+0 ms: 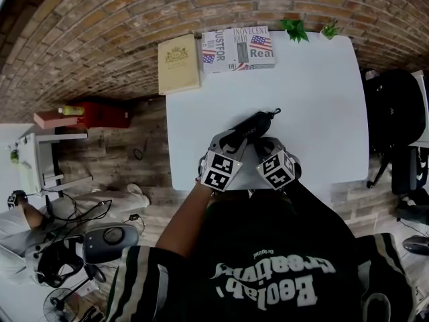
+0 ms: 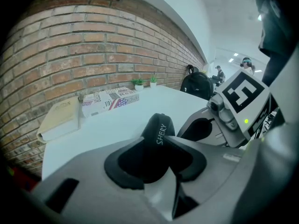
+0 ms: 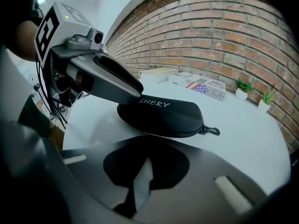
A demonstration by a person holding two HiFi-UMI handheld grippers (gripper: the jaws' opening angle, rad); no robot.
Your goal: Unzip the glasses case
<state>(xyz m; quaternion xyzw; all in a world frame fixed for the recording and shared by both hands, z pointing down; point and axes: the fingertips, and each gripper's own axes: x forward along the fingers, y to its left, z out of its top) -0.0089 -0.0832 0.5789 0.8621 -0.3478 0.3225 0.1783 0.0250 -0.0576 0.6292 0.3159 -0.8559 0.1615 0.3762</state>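
A black zipped glasses case [image 1: 258, 121] with white lettering lies near the front of the white table [image 1: 322, 99]. A small clip [image 1: 275, 112] hangs off its far end. My left gripper [image 1: 234, 138] is shut on the case's near end. In the left gripper view the case [image 2: 161, 127] stands up between the two black pads [image 2: 126, 164]. My right gripper [image 1: 263, 146] sits just right of it, jaws shut. In the right gripper view its tips [image 3: 142, 146] stop just short of the case [image 3: 163, 115], with nothing seen between them. The clip [image 3: 212, 131] points right.
At the table's far edge lie a beige book [image 1: 178, 64], a newspaper-print box [image 1: 238, 47] and two small plants [image 1: 295, 29]. A black chair with a bag [image 1: 392, 113] stands right of the table. A red box [image 1: 100, 113] and cables are on the floor at left.
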